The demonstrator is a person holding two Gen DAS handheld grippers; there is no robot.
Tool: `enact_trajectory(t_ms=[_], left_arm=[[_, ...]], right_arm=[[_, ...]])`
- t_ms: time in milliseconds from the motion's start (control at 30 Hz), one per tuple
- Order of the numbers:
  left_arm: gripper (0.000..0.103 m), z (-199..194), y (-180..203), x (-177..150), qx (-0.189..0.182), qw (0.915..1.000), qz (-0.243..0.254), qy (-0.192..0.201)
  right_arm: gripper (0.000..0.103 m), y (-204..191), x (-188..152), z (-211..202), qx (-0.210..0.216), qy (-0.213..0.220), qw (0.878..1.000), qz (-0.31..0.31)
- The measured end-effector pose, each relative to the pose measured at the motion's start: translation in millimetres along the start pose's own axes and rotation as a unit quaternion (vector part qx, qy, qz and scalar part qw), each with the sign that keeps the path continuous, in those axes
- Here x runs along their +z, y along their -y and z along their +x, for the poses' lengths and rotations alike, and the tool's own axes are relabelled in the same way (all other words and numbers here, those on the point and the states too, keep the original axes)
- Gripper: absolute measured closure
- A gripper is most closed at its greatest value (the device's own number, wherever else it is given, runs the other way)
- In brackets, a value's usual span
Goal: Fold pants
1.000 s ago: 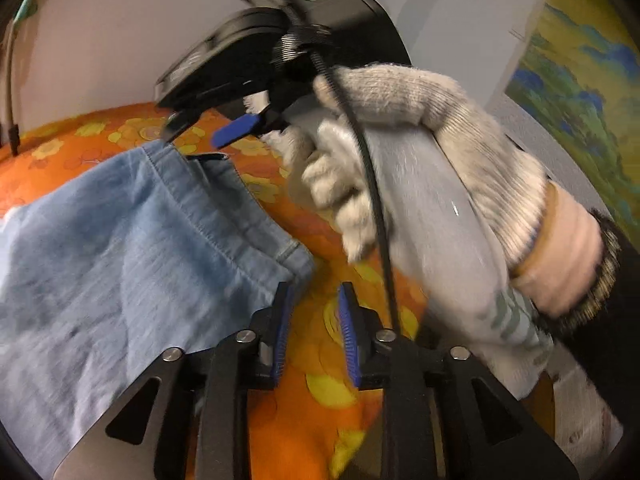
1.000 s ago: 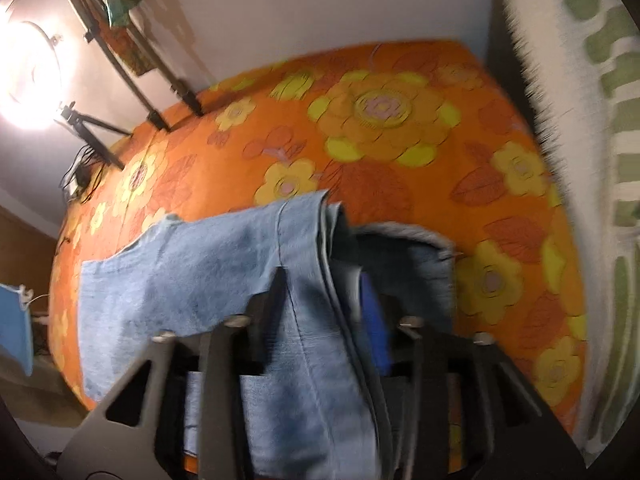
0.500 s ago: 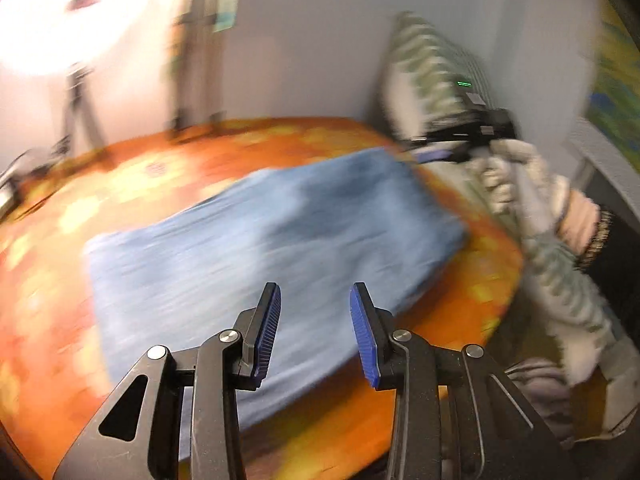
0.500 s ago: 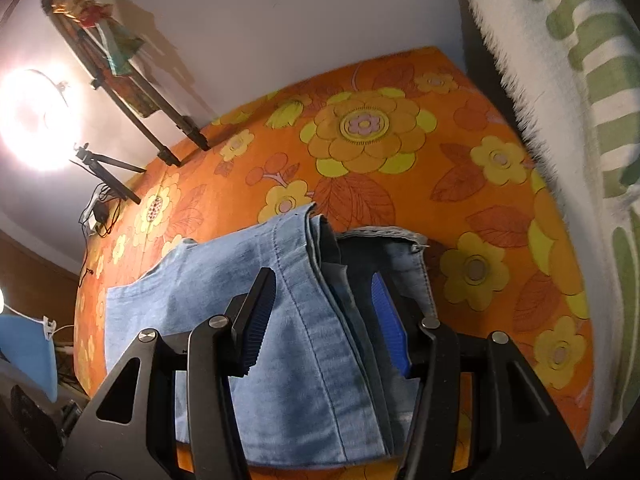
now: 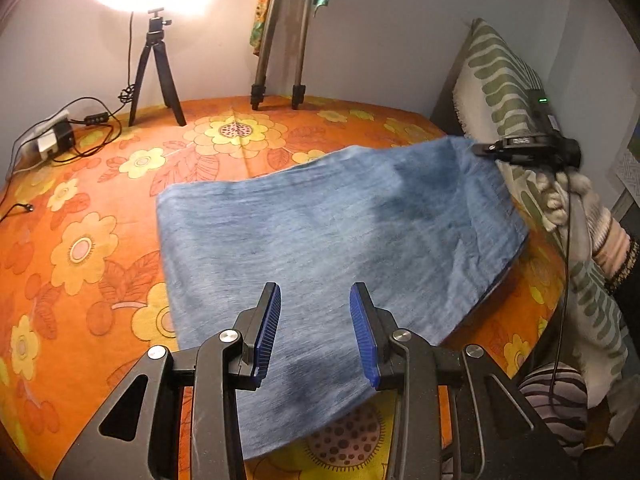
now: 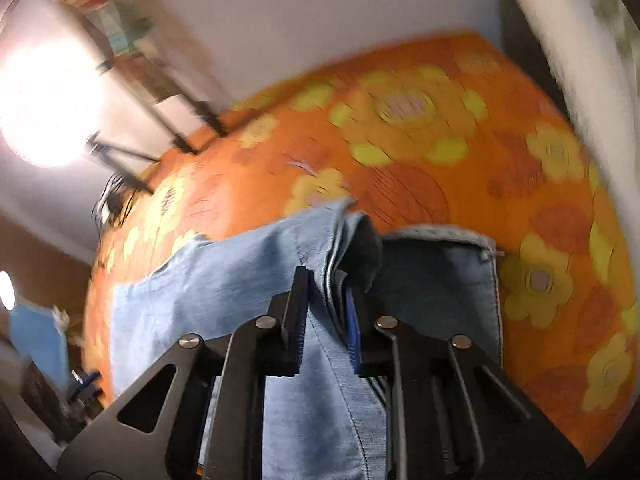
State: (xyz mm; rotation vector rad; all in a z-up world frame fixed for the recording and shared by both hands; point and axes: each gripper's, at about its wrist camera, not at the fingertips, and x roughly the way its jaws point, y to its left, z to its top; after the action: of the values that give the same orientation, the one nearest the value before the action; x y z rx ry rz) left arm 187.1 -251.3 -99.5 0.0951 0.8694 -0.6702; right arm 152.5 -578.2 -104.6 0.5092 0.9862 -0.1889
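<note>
The light blue denim pants (image 5: 320, 240) lie folded on the orange flowered bedspread (image 5: 80, 248). My left gripper (image 5: 315, 332) is open and empty, held above the near edge of the pants. My right gripper (image 6: 326, 316) is shut on the pants' hem edge (image 6: 320, 264), with denim layers pinched between its blue pads. In the left wrist view the right gripper (image 5: 480, 149) holds the far right corner of the pants a little above the bed, with a gloved hand (image 5: 568, 192) behind it. The right wrist view is motion blurred.
A bright ring light on a small tripod (image 5: 154, 76) and a larger tripod (image 5: 280, 40) stand at the back wall. A power adapter with cables (image 5: 52, 140) lies at the back left. A green-patterned pillow (image 5: 504, 80) leans at the right edge.
My left gripper has pulled back from the pants' corner and opened wider. My right gripper opened briefly, then closed again on the hem and is moving.
</note>
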Motion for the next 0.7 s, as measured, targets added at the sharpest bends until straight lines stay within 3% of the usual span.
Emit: enact_trajectory(t_ms=[100,267,467,567,633,667,700], left_arm=[[0.069,2.4,-0.9,-1.2,-0.001,1.0,-0.001,-0.001],[0.069,3.4,-3.1,-1.9,0.001,1.0,-0.006,-0.001],[0.069,4.9,-3.7,-3.4,0.004,1.0,-0.005,-0.007],[0.069,6.7,-2.6,-3.6,0.006,0.9999,-0.002,-0.011],[0.069,7.3,-1.8,-3.5,0.007,0.9999,0.001,-0.011],[0.069,7.2,-1.4,-3.3,0.007,0.9999,0.002,-0.011],[0.069,7.1,-1.1,-3.0,0.008,0.9999,0.003,-0.01]], right_arm=[[0.089,-36.0,-23.3,-30.6,-0.005,0.053,0.993,-0.108],[0.09,-62.9,-53.5,-48.1,-0.01,0.056,0.979,-0.197],[0.09,-64.2,-52.9,-30.1,-0.073,0.047,0.969,-0.233],[0.09,-72.6,-44.3,-22.2,-0.143,0.08,0.947,-0.277],[0.09,-71.9,-38.6,-16.9,-0.159,0.085,0.94,-0.289],[0.085,-66.0,-32.5,-12.9,-0.163,0.077,0.943,-0.279],[0.071,-59.6,-27.0,-10.8,-0.166,0.071,0.947,-0.267]])
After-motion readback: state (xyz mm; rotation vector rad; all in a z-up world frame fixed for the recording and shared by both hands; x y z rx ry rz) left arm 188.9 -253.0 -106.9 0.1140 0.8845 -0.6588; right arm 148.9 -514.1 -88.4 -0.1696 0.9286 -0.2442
